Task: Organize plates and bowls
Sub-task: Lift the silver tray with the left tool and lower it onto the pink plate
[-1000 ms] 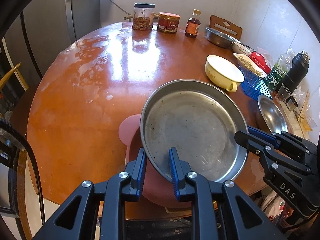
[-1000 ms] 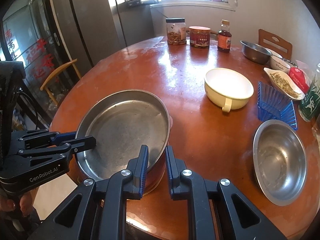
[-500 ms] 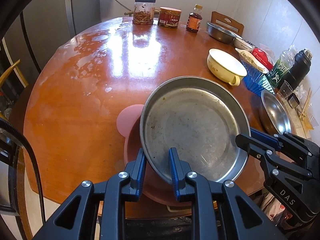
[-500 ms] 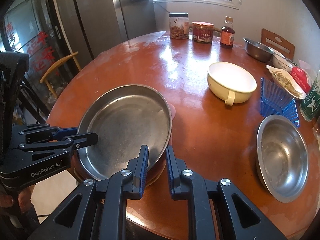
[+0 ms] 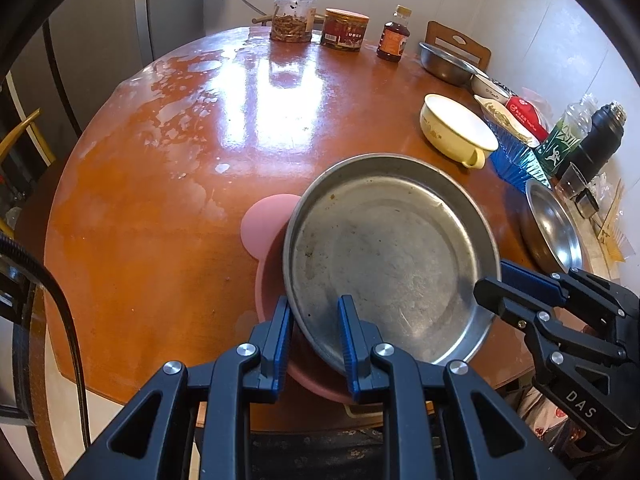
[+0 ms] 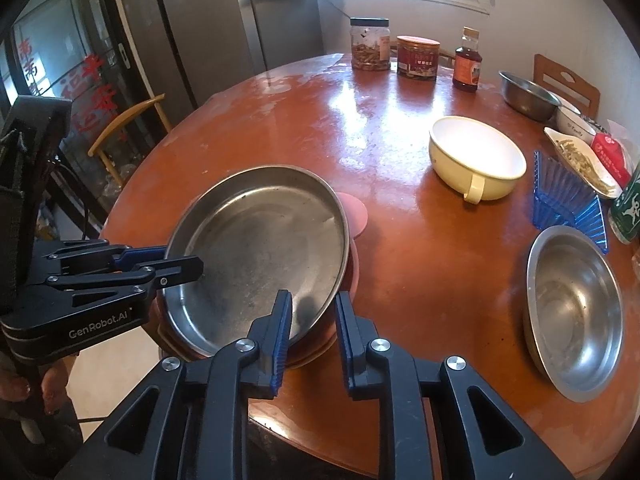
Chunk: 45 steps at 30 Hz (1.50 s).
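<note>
A wide steel pan [image 5: 388, 256] [image 6: 256, 240] rests on a pink plate [image 5: 266, 220] [image 6: 354, 214] near the front edge of the round table [image 5: 160, 208]. My left gripper [image 5: 314, 320] [image 6: 182, 264] is shut on the pan's near rim, one finger inside and one outside. On the pan's other side, my right gripper [image 6: 314, 308] [image 5: 492, 282] straddles the rim. Its jaws are opening and the pads stand off the metal. Most of the pink plate is hidden under the pan.
A cream bowl with a handle [image 6: 476, 152], a blue ribbed dish [image 6: 568, 196] and a steel bowl [image 6: 572, 316] lie to the right. Another steel bowl [image 6: 526, 94], jars [image 6: 370, 46] and a bottle [image 6: 466, 62] line the far edge. A chair [image 6: 120, 140] stands left.
The right gripper's jaws have spread apart around the pan's rim. The left gripper keeps its hold, and the pan stays on the pink plate.
</note>
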{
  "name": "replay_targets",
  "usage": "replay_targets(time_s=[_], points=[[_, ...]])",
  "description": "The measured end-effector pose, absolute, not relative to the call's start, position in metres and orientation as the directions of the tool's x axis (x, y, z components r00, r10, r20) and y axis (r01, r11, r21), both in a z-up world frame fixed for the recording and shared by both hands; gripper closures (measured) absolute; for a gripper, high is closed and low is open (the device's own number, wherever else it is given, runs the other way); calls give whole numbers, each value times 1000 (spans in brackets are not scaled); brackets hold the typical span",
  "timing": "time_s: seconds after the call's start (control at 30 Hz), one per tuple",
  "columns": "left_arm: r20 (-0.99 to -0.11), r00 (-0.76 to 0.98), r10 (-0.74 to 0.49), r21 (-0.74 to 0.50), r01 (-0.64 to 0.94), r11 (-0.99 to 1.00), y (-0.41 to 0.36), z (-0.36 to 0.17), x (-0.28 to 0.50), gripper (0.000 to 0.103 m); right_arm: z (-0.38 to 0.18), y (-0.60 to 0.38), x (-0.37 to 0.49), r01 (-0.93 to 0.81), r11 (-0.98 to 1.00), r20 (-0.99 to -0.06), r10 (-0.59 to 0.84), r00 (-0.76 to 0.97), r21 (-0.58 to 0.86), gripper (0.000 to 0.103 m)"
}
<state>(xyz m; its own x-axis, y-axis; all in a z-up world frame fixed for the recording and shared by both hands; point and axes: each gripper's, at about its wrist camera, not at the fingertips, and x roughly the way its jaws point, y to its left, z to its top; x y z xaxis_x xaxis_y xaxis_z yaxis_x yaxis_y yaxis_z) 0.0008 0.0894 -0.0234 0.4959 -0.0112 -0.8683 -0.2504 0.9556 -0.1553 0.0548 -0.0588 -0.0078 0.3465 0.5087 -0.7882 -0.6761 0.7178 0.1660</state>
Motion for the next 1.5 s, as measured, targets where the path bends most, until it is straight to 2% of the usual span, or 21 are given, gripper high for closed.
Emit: replay_targets(time_s=[0.1,0.5,0.63,0.97,1.5], points=[[-871,492,-5,-147,-251,957,88,-24,1,80,-6,-64,56,-662,729,-784,510,354,175,68],[-866,499,6,-146,-263,954,91,-15,-3,80,-5,-80,63,-615,763,-787,497,365,197,66],[-867,498,10,-141,-265,954,91,-14,-4,80,-9,-78,62,-618,762,-794,492,357,195,56],[-872,490,3,-145,-265,953,95,-19,-2,80,-19,-67,61,-632,740,-810,505,297,230,55],[-865,502,15,-142,-273,951,111,-24,20,80,-27,-37,76,-632,753,-810,480,338,182,55]])
